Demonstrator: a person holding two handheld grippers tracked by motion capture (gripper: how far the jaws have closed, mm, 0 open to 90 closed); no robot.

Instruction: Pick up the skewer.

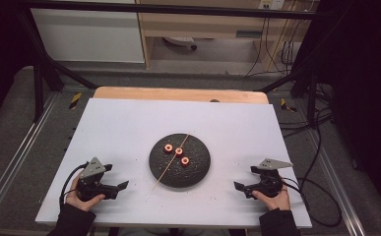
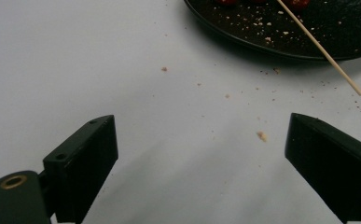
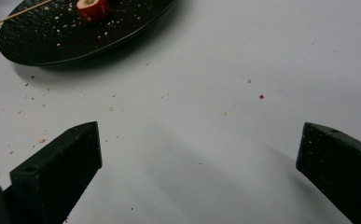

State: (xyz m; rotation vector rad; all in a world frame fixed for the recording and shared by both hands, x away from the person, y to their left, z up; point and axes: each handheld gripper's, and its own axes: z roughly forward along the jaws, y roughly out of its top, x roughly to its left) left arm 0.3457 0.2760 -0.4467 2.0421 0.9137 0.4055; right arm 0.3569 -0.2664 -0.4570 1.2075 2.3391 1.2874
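At the middle of the white table top (image 1: 129, 123): a round black textured plate (image 1: 198, 169), three red ring-shaped food pieces (image 1: 178, 151) on it, lying close together but apart in a short row, with a thin pale wooden skewer (image 1: 171, 164) laid slantwise across the plate, passing by the middle piece, its near end poking past the rim onto the table. Crumbs (image 2: 261, 136) scattered over the plate and the white surface beside it. Left of the plate, well apart from it: left gripper (image 1: 120, 177) in the person's left hand (image 1: 82, 199), low over the table, jaws spread wide, nothing between them, skewer tip ahead in the left gripper view. Right of the plate, likewise well apart: right gripper (image 1: 245, 179) in the right hand (image 1: 272, 199), jaws wide apart and empty, plate rim and one red piece far ahead at upper left in the right gripper view.
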